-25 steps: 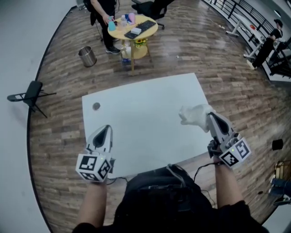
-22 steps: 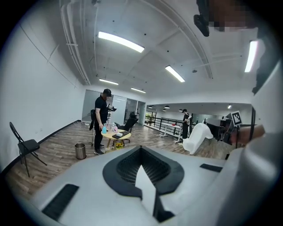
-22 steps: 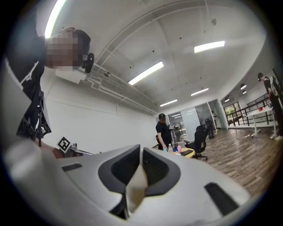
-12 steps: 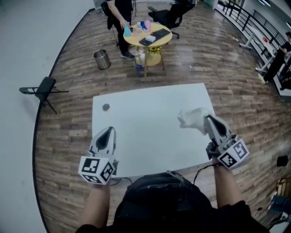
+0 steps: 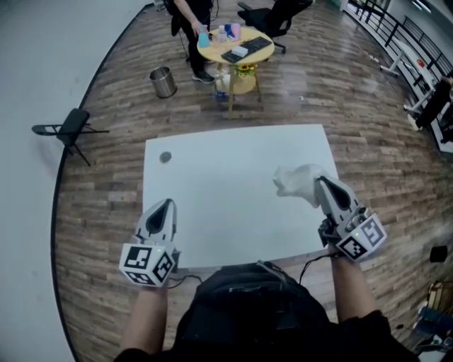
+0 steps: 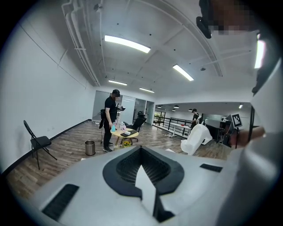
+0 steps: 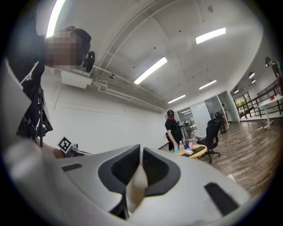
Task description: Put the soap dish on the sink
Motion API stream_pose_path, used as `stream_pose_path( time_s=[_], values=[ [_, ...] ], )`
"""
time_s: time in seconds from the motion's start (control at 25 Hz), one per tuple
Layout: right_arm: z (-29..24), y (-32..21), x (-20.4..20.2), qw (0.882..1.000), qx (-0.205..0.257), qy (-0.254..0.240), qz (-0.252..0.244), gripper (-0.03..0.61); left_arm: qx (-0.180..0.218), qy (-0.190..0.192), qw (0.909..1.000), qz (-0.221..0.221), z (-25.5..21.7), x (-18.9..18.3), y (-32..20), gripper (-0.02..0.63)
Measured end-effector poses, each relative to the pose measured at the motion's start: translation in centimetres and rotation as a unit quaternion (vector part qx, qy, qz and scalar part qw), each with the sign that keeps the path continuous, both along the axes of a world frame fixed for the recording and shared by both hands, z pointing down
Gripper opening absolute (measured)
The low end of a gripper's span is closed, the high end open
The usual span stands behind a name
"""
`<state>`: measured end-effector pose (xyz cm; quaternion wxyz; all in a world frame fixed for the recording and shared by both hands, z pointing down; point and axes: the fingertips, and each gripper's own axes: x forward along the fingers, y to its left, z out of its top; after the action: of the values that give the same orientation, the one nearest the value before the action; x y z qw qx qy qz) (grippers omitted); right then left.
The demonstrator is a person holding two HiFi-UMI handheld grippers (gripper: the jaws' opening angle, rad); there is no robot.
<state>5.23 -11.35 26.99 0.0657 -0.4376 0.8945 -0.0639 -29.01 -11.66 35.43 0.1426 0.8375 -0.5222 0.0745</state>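
1. One white desk (image 5: 233, 205) is lying beneath both tools and stretching away ahead of them. Its near edge is running just behind them.
2. Well ahead of the tools, past the desk's far edge, one round wooden table (image 5: 216, 51) is carrying a scatter of small items. One person (image 5: 190, 14) is standing at its left side.
3. One black folding chair (image 5: 71, 127) is standing far out to the left of the left tool. One metal bin (image 5: 163, 82) is sitting on the wooden floor ahead of that tool, between the chair and the round table.
4. Two tools are being held, one in each hand. The left tool (image 5: 167, 205) is sitting over the desk's near left corner, with its jaws pressed together and gripping nothing.
5. The right tool (image 5: 320, 184) is sitting near the desk's right edge, with its jaws clamped on the soap dish (image 5: 297, 180).
6. The one soap dish is showing as a plain white, smooth piece with an uneven, lumpy outline. It is jutting ahead and to the left of the right tool's tips, over the desk. Whether it is touching the surface cannot be told.
7. One small grey round spot (image 5: 165, 157) is showing on the desk straight ahead of the left tool, near the far left corner.
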Motion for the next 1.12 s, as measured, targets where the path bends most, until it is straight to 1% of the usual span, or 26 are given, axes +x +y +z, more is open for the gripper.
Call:
stream_pose_path(
  time_s=[0.24, 0.48, 0.72, 0.88, 1.04, 1.12],
  values=[
    [0.7, -0.5, -0.8, 1.000, -0.008, -0.005, -0.015, 0.028, -0.006, -0.007, 1.0000, 0.003, 0.6, 0.2, -0.6, -0.011],
    [1.8, -1.0, -1.1, 0.999, -0.020, -0.009, -0.023, 0.028, 0.003, -0.021, 0.9998, -0.006, 0.4, 0.2, -1.3, -0.011],
    [2.9, -2.2, -1.6, 0.999, -0.032, -0.016, -0.021, 0.028, -0.011, -0.026, 0.9996, -0.003, 1.4, -0.1, -2.6, -0.011],
    [3.8, -3.3, -1.5, 0.998, -0.045, -0.024, -0.023, 0.028, -0.024, -0.030, 0.9992, 0.002, 2.4, 0.8, -3.4, -0.011],
    [5.0, -4.3, -1.6, 0.997, -0.060, -0.030, -0.027, 0.028, -0.040, -0.015, 0.9991, -0.001, 3.4, 1.4, -4.1, -0.011],
    [5.5, -4.7, -1.6, 0.997, -0.064, -0.031, -0.028, 0.028, -0.042, -0.017, 0.9990, -0.001, 3.7, 1.6, -4.6, -0.011]
  ],
)
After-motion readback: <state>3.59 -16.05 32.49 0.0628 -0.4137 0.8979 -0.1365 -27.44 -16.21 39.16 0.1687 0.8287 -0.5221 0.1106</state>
